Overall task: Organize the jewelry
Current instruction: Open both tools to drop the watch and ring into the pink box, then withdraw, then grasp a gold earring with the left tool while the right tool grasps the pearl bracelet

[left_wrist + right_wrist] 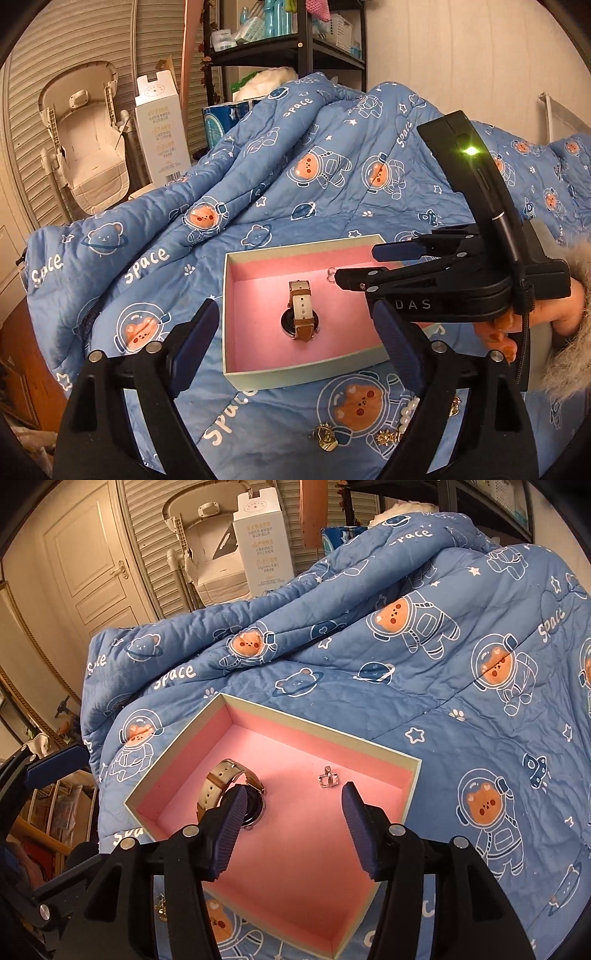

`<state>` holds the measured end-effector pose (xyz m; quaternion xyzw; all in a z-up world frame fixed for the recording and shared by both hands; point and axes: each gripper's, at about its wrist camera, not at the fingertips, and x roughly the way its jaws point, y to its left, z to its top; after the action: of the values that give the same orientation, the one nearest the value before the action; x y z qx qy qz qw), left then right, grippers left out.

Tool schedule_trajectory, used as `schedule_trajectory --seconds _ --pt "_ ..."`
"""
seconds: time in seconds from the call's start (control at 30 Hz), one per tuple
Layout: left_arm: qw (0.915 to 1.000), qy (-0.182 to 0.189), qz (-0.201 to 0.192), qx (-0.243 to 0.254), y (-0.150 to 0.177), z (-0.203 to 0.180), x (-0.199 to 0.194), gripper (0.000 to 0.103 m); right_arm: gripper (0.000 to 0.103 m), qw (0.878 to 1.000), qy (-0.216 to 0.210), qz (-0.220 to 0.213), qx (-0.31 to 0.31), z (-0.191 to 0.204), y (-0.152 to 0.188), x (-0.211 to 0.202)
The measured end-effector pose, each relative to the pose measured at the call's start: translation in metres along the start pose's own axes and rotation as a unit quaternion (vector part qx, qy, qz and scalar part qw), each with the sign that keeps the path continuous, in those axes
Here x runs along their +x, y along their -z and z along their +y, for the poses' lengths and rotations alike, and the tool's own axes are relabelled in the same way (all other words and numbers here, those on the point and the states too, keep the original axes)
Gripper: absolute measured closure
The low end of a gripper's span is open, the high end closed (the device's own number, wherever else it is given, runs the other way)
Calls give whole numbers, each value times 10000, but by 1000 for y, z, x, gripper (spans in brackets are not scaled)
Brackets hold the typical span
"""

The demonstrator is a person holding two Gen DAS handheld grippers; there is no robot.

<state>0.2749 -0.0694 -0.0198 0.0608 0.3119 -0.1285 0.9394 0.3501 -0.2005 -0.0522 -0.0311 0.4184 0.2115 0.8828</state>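
Hovering over the shallow pink-lined cardboard box, you have both tools empty. Your left gripper has its ribbed blue pads spread wide, nothing between them. Your right gripper stands partly spread above the box floor, also pinching nothing.

Inside the box, the watch with the tan leather strap and dark round face lies near the middle, strap looped and standing up on its edge, which is likely how it settled once let go. The small silver ring rests toward the box's far right side, well apart from the watch, so the two will not scratch each other.

Nearer to you than the box's front wall, on the soft blue quilted blanket printed with astronaut bears, lie the gold trinkets and a strand of white pearl beads, partly hidden behind your left tool's finger. These look like the pieces left to gather. They are tiny, hard and glossy on a yielding, wrinkled cloth, so expect them to sink or slide when you pinch.
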Motion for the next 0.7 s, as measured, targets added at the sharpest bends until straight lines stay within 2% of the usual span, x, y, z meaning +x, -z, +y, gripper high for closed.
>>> schedule_trajectory --seconds 0.23,0.33,0.43,0.57,0.7 --pt "10000 -26 -77 -36 18 -5 -17 15 43 9997 90 -189 113 -3 27 -31" --pt "9999 -36 -51 -96 28 -3 -20 9 42 9995 62 -181 252 -7 43 -40" --pt "9996 -136 -86 -232 45 1 -25 7 42 9995 181 -164 210 -6 63 -48" --pt "9987 -144 156 -467 69 11 -25 7 42 9994 315 -123 102 -3 90 -56" --pt "9964 -228 307 -752 92 19 -28 7 42 9992 275 -62 290 -4 114 -61"
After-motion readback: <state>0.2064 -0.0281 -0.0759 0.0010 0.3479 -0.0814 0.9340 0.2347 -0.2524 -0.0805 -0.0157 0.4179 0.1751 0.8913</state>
